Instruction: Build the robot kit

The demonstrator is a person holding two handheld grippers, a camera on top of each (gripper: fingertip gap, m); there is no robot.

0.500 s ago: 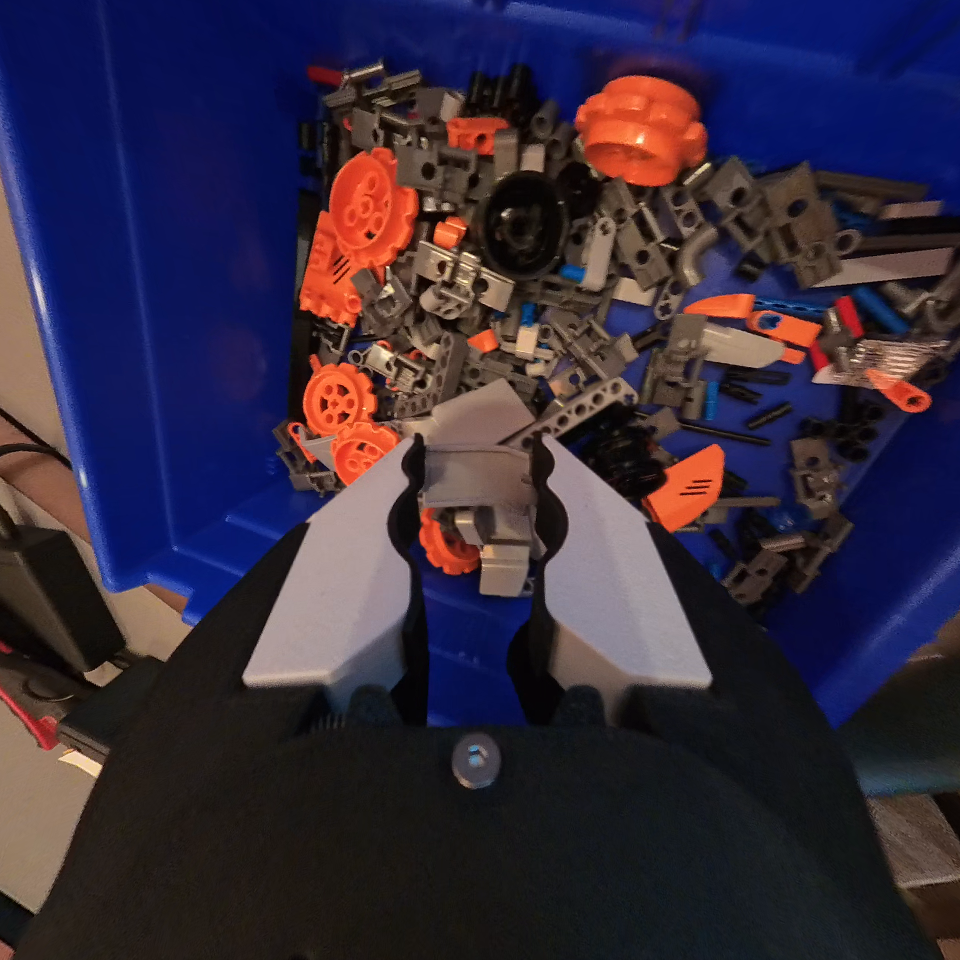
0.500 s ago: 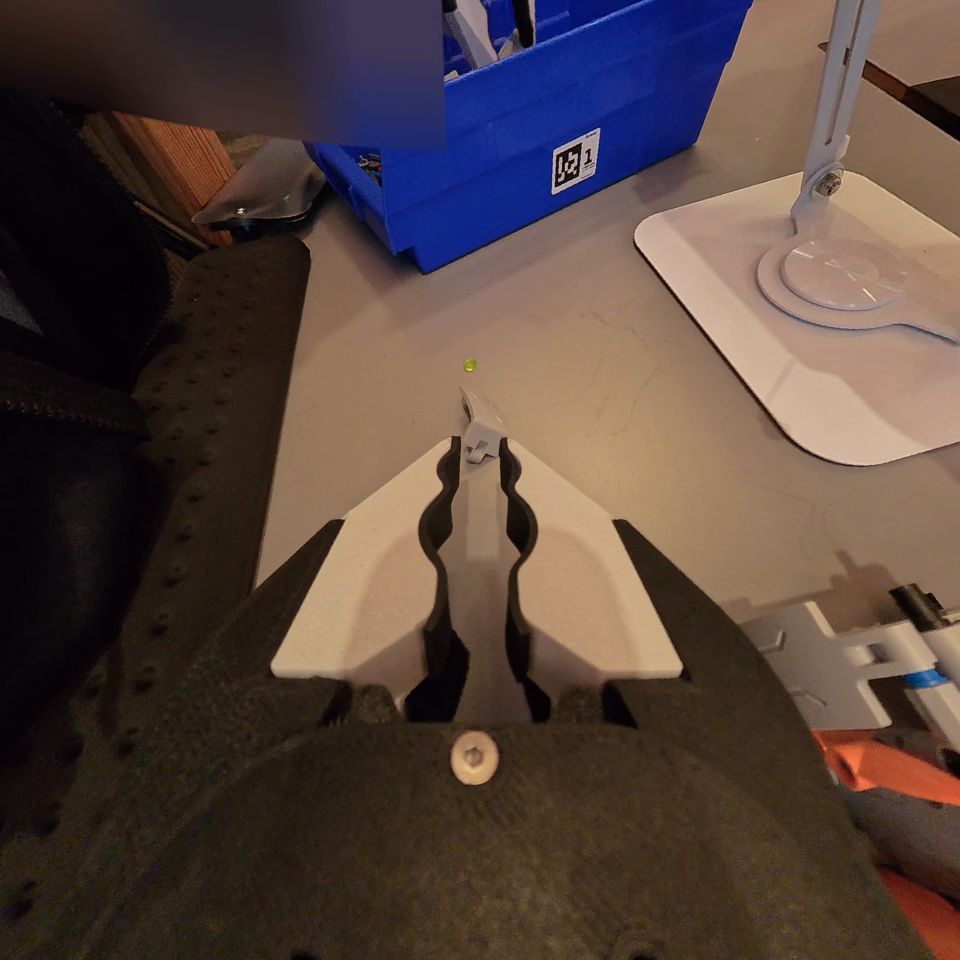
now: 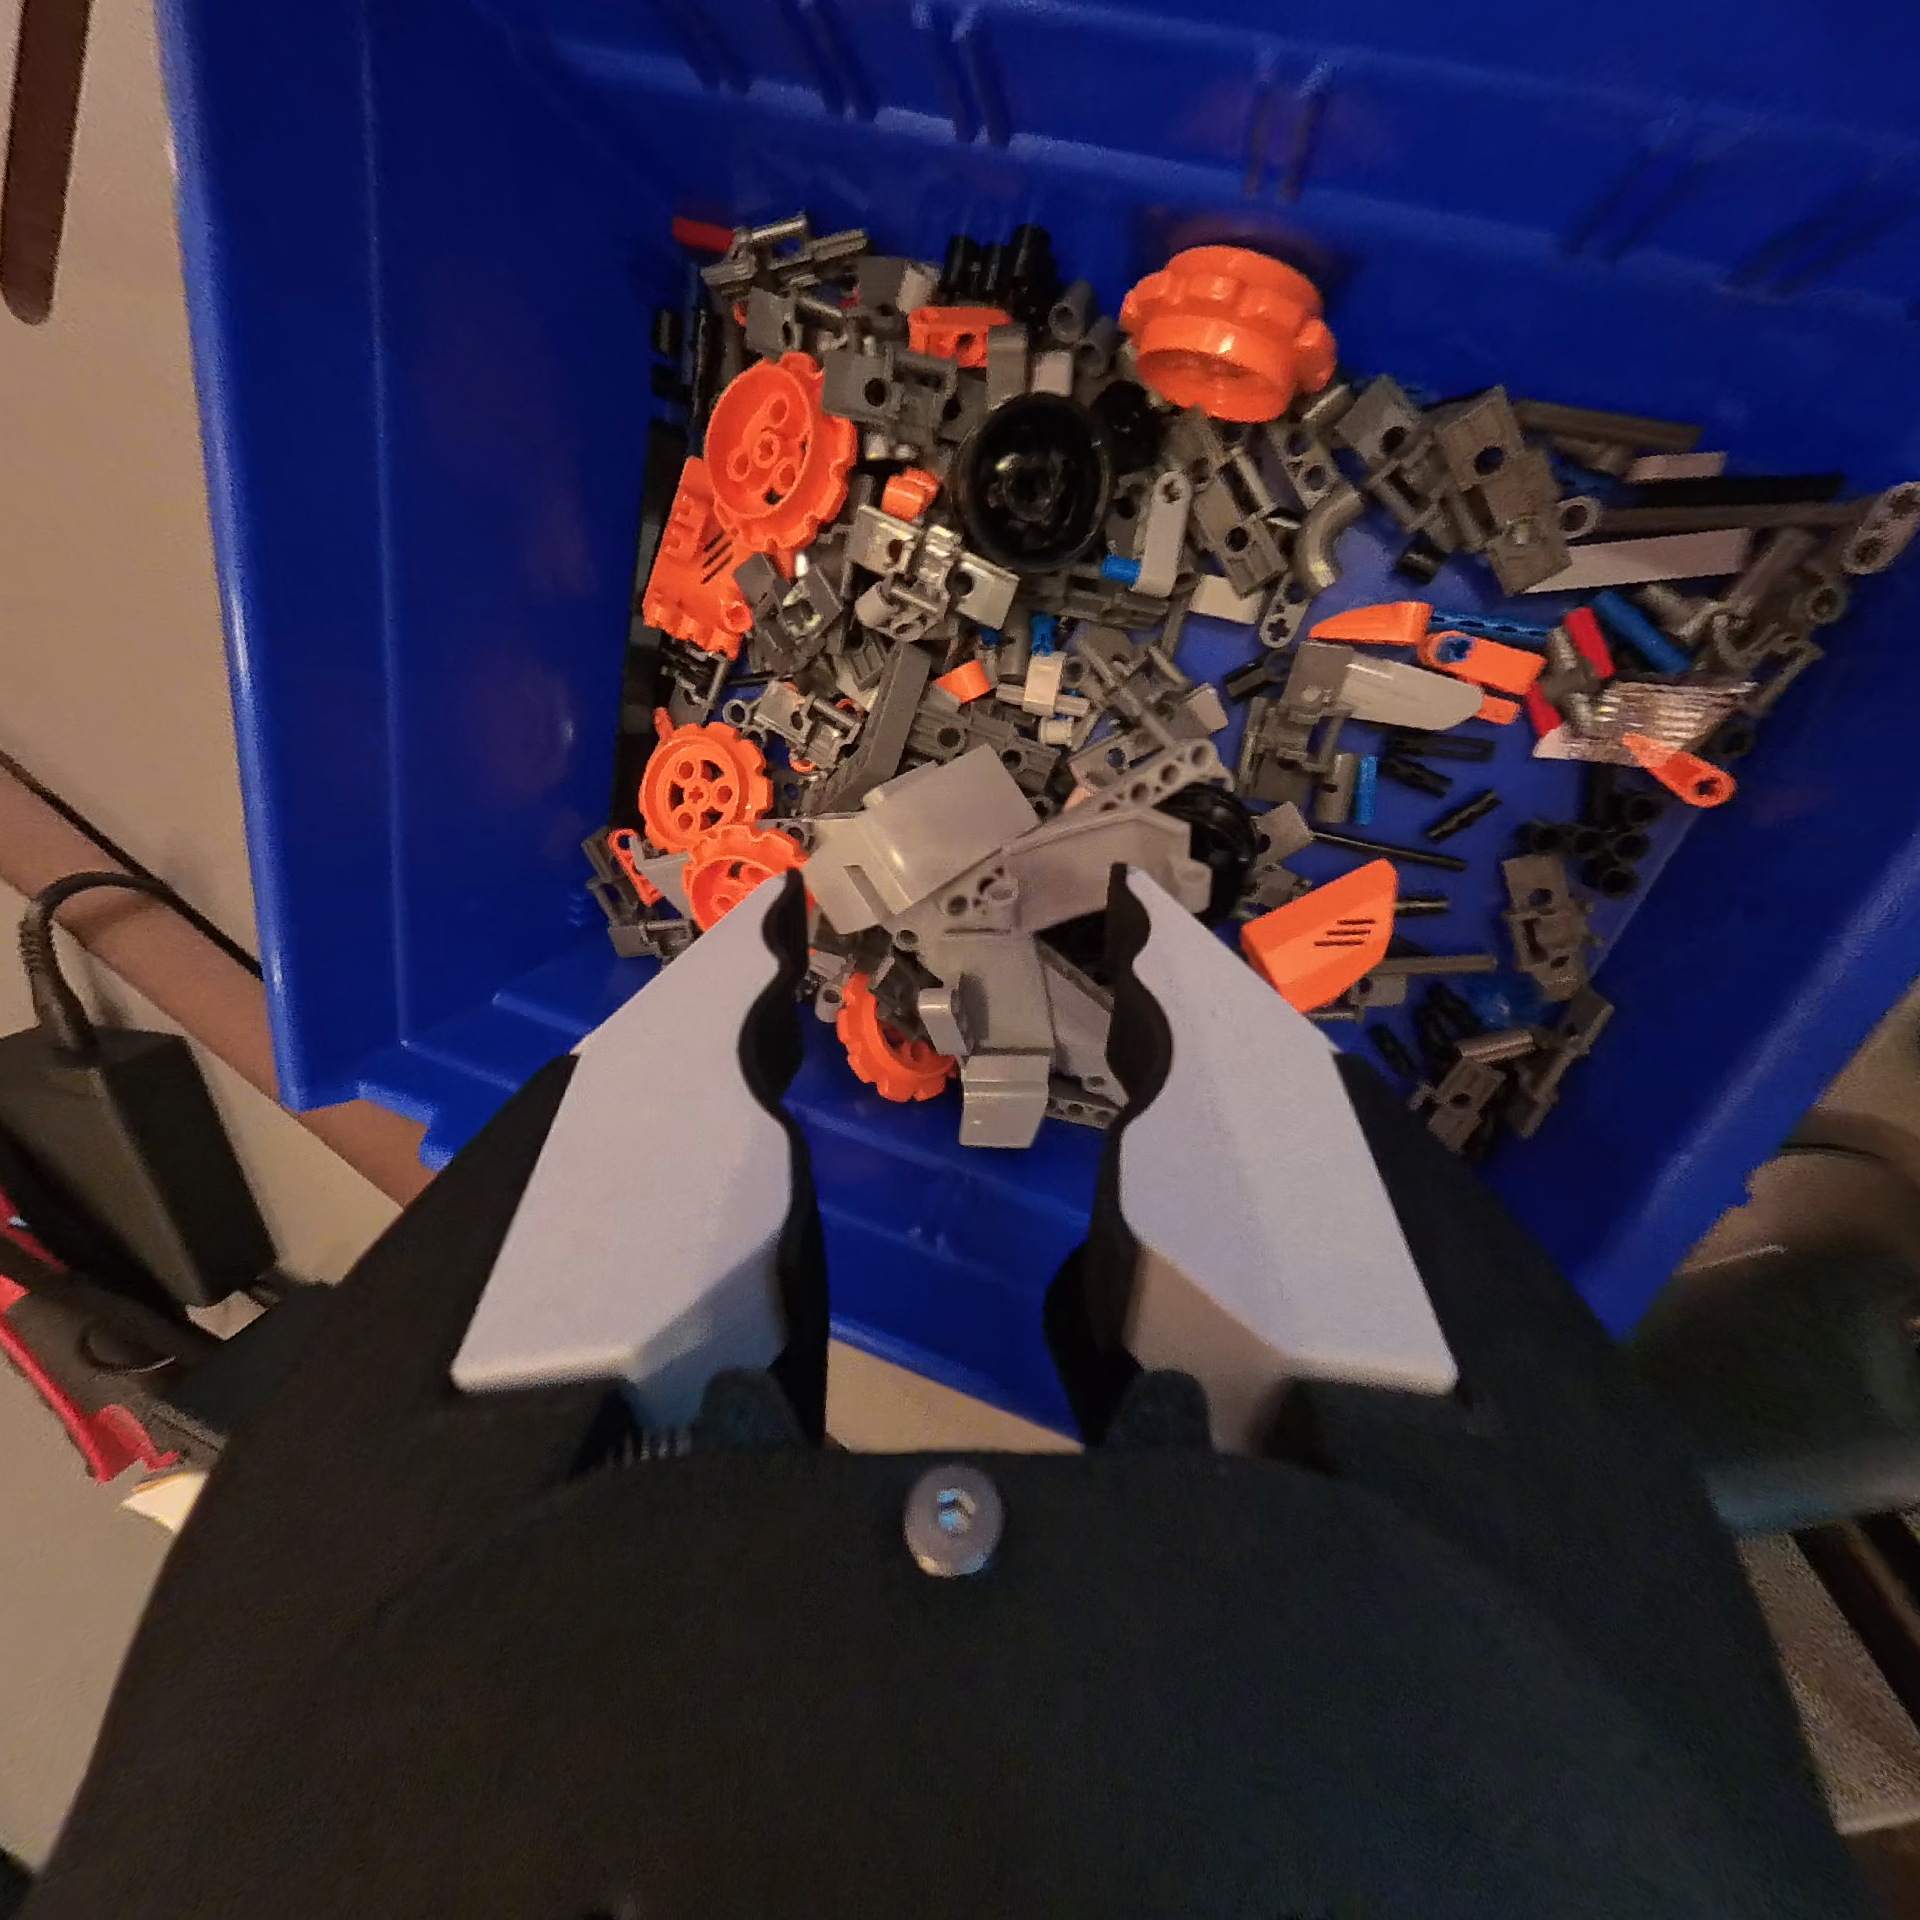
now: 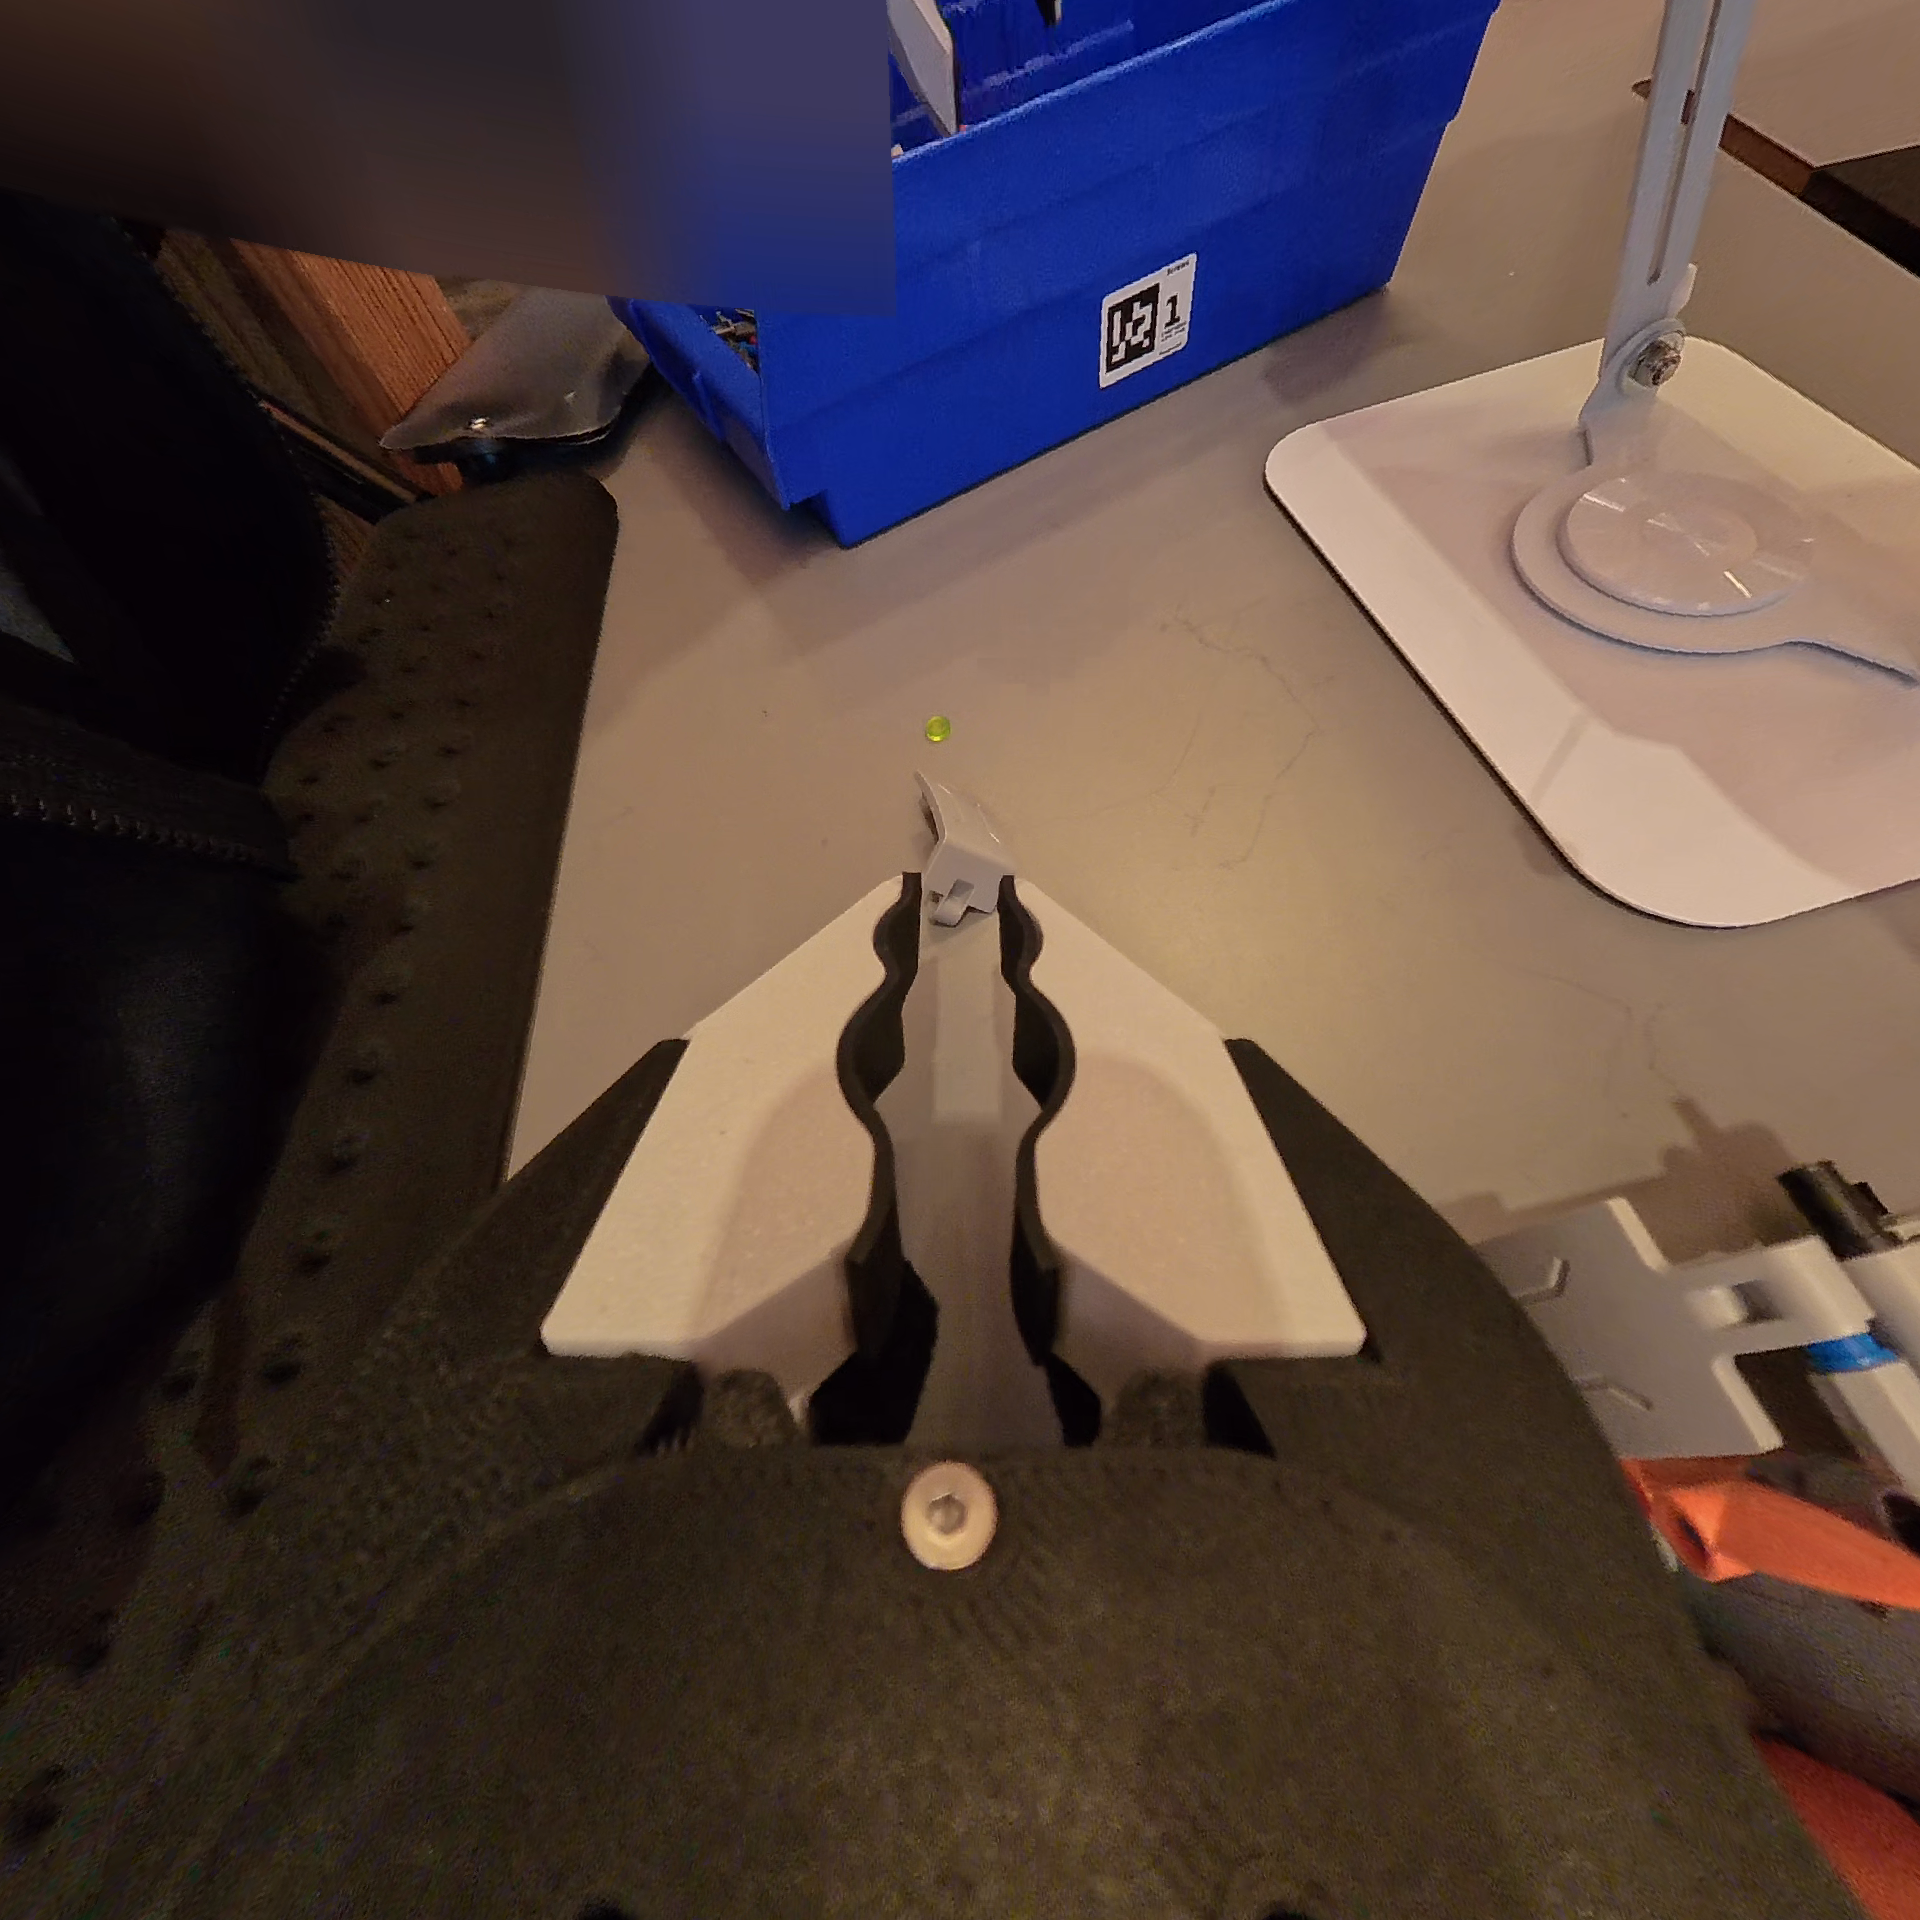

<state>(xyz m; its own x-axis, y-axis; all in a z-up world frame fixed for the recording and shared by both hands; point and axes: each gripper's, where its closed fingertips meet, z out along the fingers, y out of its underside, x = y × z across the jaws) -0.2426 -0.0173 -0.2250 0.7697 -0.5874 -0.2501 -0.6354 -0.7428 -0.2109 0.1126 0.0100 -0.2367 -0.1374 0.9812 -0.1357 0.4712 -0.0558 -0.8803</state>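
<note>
The left claw is wide open over a blue bin. A grey block piece lies between its fingers. The right claw pinches a small grey piece above the grey worktop. A tiny green dot sits just ahead.

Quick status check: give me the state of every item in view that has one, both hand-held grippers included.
left hand-held gripper: open, over the parts pile
right hand-held gripper: shut on small grey part
blue bin: open-topped, holding loose parts
grey assembly: lying in the bin, ungripped
green bead: loose on the table
</note>
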